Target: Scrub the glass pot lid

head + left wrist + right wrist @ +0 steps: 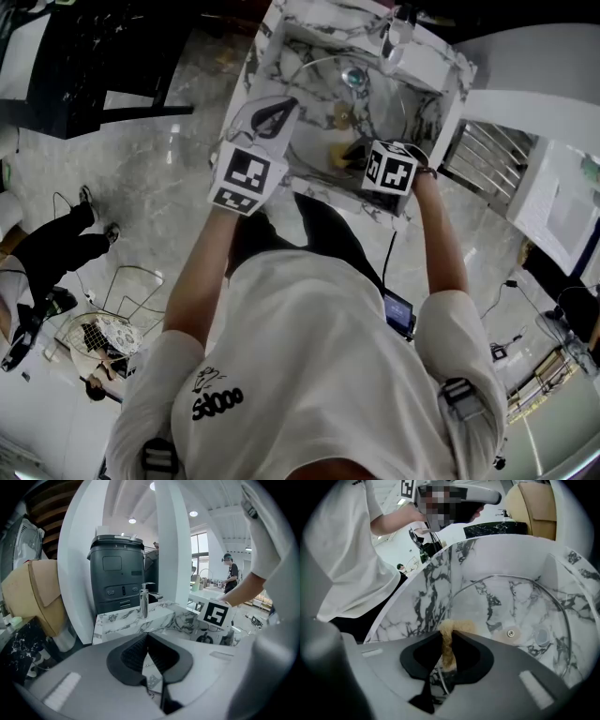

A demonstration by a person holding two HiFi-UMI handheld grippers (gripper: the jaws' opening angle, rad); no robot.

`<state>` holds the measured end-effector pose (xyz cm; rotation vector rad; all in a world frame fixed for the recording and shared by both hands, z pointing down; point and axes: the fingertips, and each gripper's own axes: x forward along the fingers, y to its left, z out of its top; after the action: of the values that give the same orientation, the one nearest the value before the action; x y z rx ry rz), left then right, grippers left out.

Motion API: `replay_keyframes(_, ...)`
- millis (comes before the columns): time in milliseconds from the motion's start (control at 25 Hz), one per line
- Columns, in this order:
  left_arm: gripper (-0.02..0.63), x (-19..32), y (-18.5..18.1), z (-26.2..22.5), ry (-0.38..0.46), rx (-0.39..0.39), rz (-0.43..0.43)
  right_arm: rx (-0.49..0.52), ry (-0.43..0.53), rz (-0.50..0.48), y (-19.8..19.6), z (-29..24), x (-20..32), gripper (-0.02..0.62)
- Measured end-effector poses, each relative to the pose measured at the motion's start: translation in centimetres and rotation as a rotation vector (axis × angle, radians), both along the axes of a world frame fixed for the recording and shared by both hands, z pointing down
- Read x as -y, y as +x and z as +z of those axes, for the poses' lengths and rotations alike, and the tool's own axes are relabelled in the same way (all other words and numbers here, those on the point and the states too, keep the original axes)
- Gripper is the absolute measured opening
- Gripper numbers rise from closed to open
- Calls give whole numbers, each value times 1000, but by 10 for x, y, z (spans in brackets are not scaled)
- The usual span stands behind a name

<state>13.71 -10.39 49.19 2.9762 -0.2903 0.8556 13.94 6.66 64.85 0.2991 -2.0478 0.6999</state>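
Marble sink (255, 82), glass pot lid (520, 603) inside its basin; left gripper (147, 637) above the sink's left rim, fingers together, nothing between; right gripper (449, 630) over the lid's near edge, fingers clamped on tan scrub pad (448, 645)

Lid (328, 98) in sink (429, 64); faucet (393, 39) at far rim.

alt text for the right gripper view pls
The right gripper has its fingers shut on a tan sponge at the near edge of the glass pot lid, which sits in a white marble sink. A person's white shirt fills the upper left.
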Motion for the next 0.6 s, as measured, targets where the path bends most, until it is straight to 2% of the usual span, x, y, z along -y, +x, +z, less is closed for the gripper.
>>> replay_keyframes(200, 11, -7, 6, -6, 4, -14, 19, 122, -72, -16, -10, -22, -17, 54)
replay_keyframes(400, 11, -13, 9, -9, 6, -18, 36, 222, -102, 48, -1, -45, -15, 49)
replay_keyframes(520, 11, -17, 11, -8, 1, -19, 45, 179, -94, 96, 14, -40, -5, 49)
replay_keyframes(600, 11, -18, 13, -6, -2, -17, 48, 141, -129, 95, 21, -29, -3, 49)
